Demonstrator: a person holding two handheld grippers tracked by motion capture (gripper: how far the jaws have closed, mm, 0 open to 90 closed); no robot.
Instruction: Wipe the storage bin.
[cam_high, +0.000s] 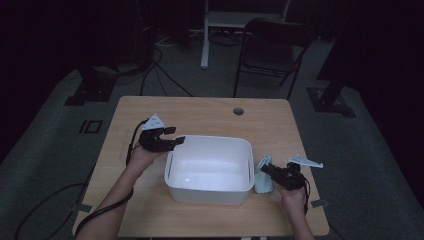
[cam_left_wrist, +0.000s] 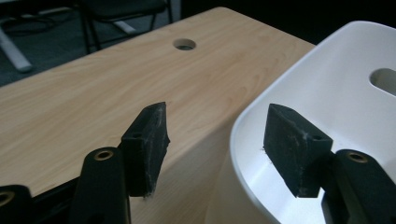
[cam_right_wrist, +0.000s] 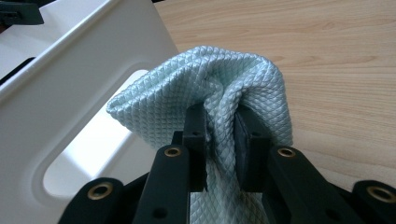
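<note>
A white plastic tub (cam_high: 209, 170) is seen near the middle of the wooden table (cam_high: 200, 112), a little toward its near edge. A pale blue quilted cloth (cam_high: 263, 175) is held upright just beside the tub's right wall, between that wall and the table's right edge. The cloth is clamped in the right gripper (cam_high: 270, 171), whose jaws are pressed together on a bunched fold of it; in the right gripper view the fabric (cam_right_wrist: 210, 88) is seen squeezed between the two black pads, with the tub's handle cut-out (cam_right_wrist: 93, 149) just to the left. The right hand (cam_high: 292, 192) is brought in from the near edge, the gripper pointed left toward the tub.

The left gripper (cam_high: 175, 137) is held at the tub's far left corner, pointed right, the forearm angled in from the near left corner. Its jaws are spread apart with nothing gripped; the tub's rim (cam_left_wrist: 243, 126) is seen between them, one pad (cam_left_wrist: 294, 144) over the inside of the tub.
</note>
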